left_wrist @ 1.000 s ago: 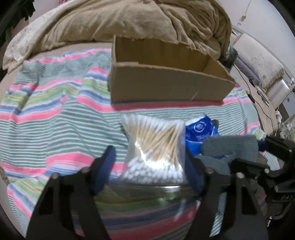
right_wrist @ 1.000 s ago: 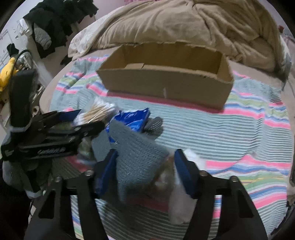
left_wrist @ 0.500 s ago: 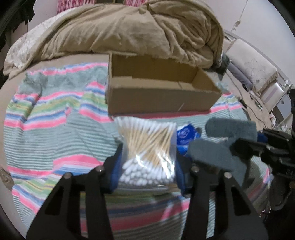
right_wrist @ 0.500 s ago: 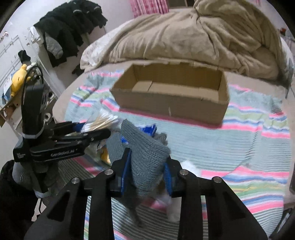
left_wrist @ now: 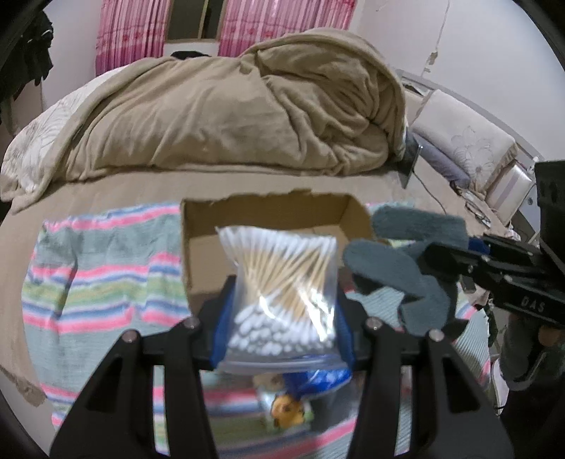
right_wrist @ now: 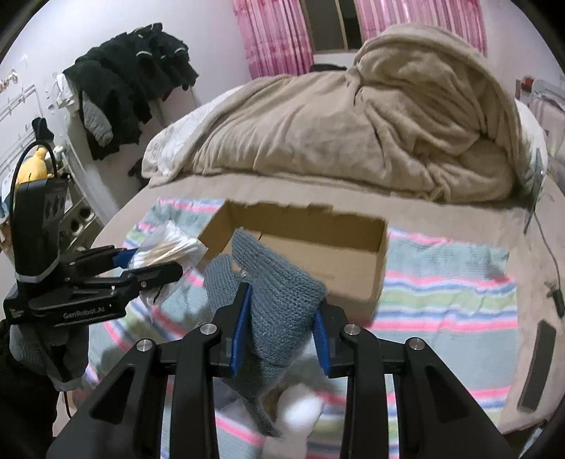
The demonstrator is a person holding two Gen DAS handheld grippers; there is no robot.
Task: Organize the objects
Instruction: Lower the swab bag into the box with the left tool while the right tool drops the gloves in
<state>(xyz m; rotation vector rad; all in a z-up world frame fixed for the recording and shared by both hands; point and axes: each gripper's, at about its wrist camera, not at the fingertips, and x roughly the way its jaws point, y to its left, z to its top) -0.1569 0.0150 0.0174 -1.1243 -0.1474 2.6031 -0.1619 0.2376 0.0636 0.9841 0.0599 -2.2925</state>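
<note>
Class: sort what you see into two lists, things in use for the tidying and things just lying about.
In use: bag of cotton swabs in left claw; grey knit glove in right claw; cardboard box.

Lying about: beige duvet; black clothes; pink curtains.

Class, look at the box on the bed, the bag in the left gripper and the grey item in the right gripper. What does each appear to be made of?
Box: plain brown cardboard, matte, with a ragged torn rim.
Bag in the left gripper: clear glossy plastic film, holding cotton swabs with pale, probably wooden, sticks.
Grey item in the right gripper: knitted yarn with visible stitches, likely wool or acrylic.
</note>
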